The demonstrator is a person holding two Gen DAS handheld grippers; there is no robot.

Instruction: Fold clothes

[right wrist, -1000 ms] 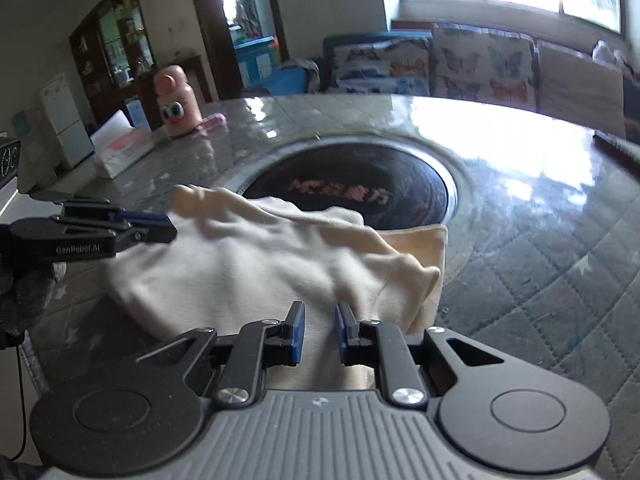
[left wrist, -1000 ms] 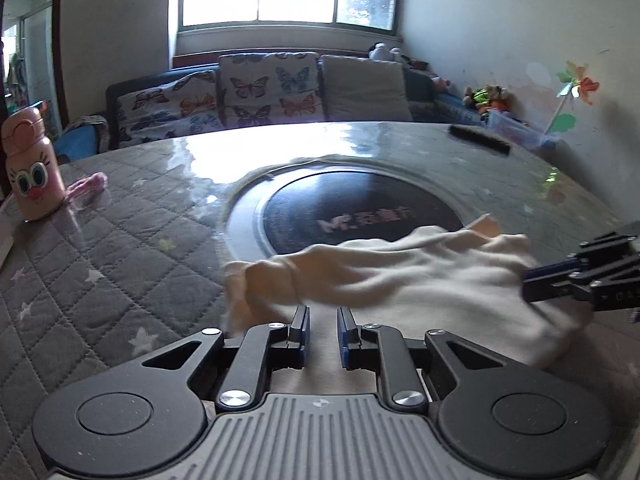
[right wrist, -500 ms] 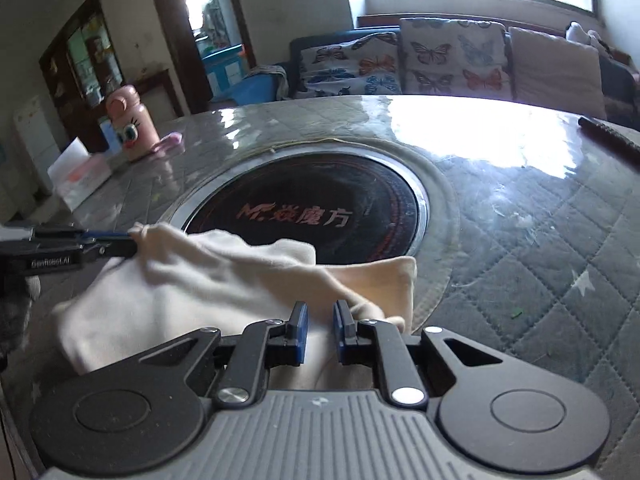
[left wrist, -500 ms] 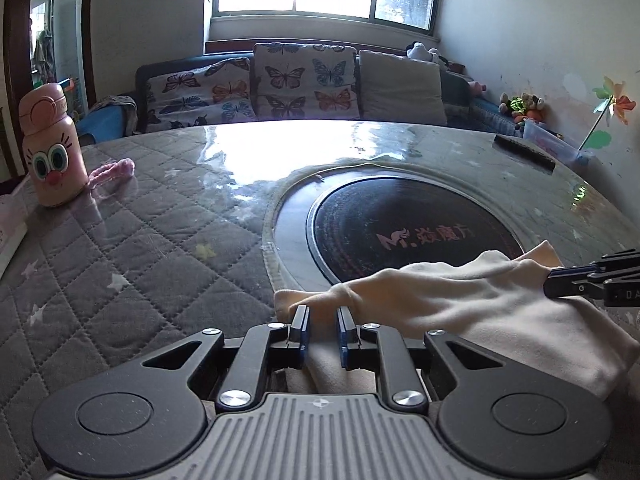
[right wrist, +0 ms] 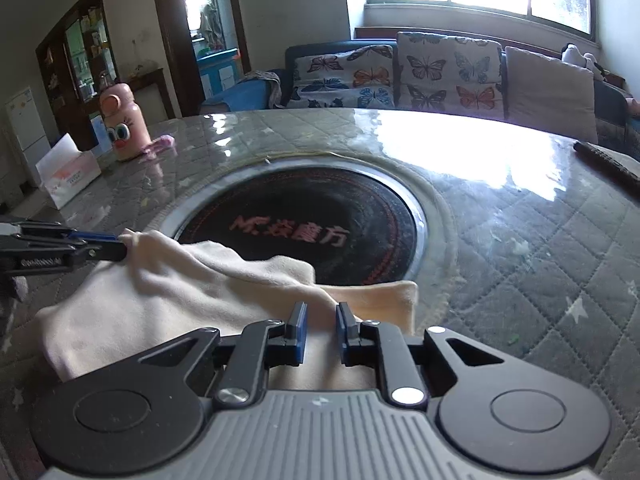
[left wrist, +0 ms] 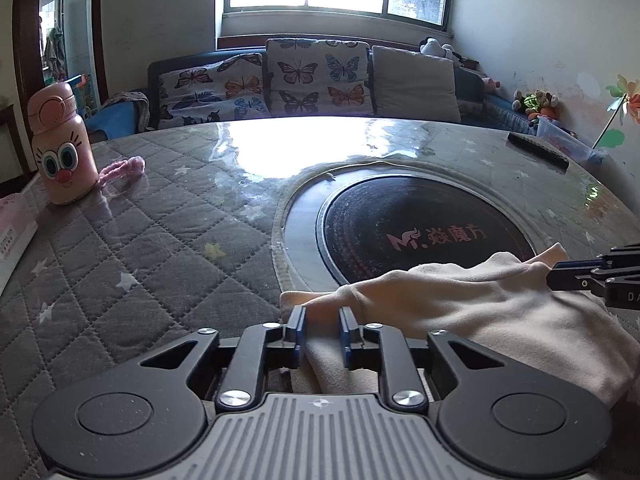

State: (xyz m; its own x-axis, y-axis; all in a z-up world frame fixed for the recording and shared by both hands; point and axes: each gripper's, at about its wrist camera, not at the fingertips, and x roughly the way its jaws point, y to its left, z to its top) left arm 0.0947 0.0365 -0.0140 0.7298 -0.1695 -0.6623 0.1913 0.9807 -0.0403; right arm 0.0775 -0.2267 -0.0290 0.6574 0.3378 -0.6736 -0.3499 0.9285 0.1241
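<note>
A round table point(left wrist: 168, 240) under a grey quilted, star-dotted cover carries a black hob point(left wrist: 420, 236) at its centre — sofa and bright window behind. The cream garment point(left wrist: 480, 312) lies folded at the hob's near edge. The left gripper point(left wrist: 322, 330) and right gripper point(right wrist: 318, 330) — both narrow, jaws opening — have cloth between them.

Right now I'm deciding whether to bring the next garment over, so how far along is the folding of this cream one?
Partly done: the cream garment already lies doubled over on the quilted table, one edge over the dark round plate. In hand: the left gripper and right gripper each have a fold between their jaws, which are opening. Left: the bundle looks rumpled, so probably smoothing or another fold.
</note>
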